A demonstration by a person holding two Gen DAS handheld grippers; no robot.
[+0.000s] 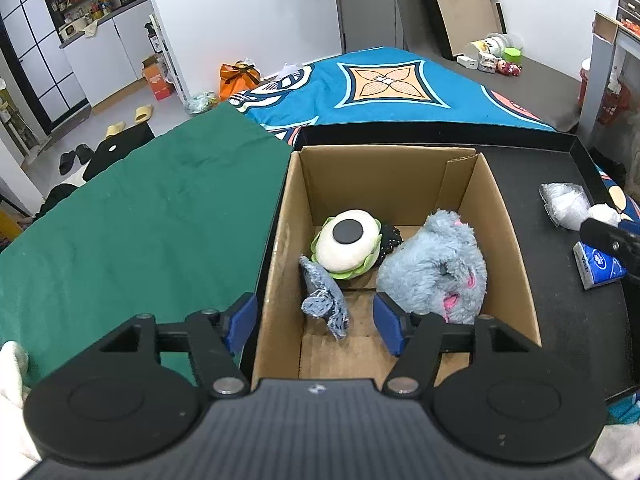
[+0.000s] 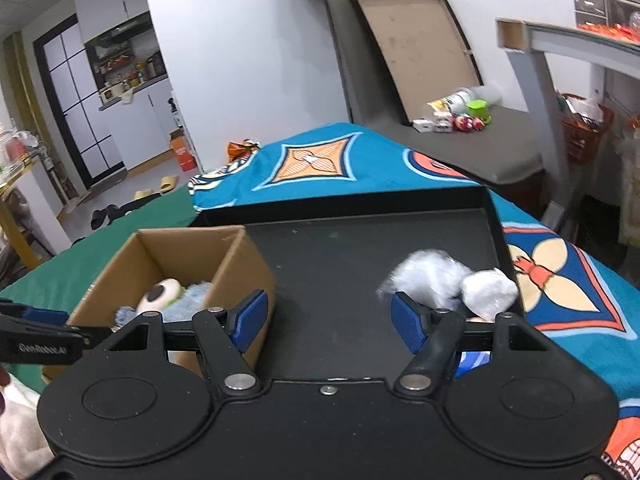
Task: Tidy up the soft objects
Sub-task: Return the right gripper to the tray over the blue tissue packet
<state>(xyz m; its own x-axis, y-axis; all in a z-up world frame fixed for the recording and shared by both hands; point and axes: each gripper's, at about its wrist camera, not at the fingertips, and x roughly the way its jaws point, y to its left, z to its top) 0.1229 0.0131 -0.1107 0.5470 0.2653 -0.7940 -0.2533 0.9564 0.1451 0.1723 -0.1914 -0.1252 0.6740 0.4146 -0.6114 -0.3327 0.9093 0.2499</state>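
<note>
A cardboard box [image 1: 500, 216] stands in a black tray [image 1: 556, 184]. Inside lie a blue fuzzy plush [image 1: 436, 260], a white-and-green eye plush [image 1: 346, 244] and a small denim cloth piece [image 1: 324, 300]. My left gripper [image 1: 314, 320] is open and empty, just above the box's near side over the denim piece. My right gripper [image 2: 326, 320] is open and empty over the tray floor [image 2: 340, 264], right of the box [image 2: 240, 264]. White fluffy bundles [image 2: 452, 280] lie at the tray's right side, beside my right finger; they also show in the left wrist view [image 1: 568, 204].
A blue tissue pack [image 1: 598, 264] lies in the tray near the right gripper's tip. The tray sits on a blue patterned cloth [image 1: 384, 88] next to a green cloth [image 1: 140, 208]. Toys and bottles [image 2: 456, 114] stand on a grey surface behind.
</note>
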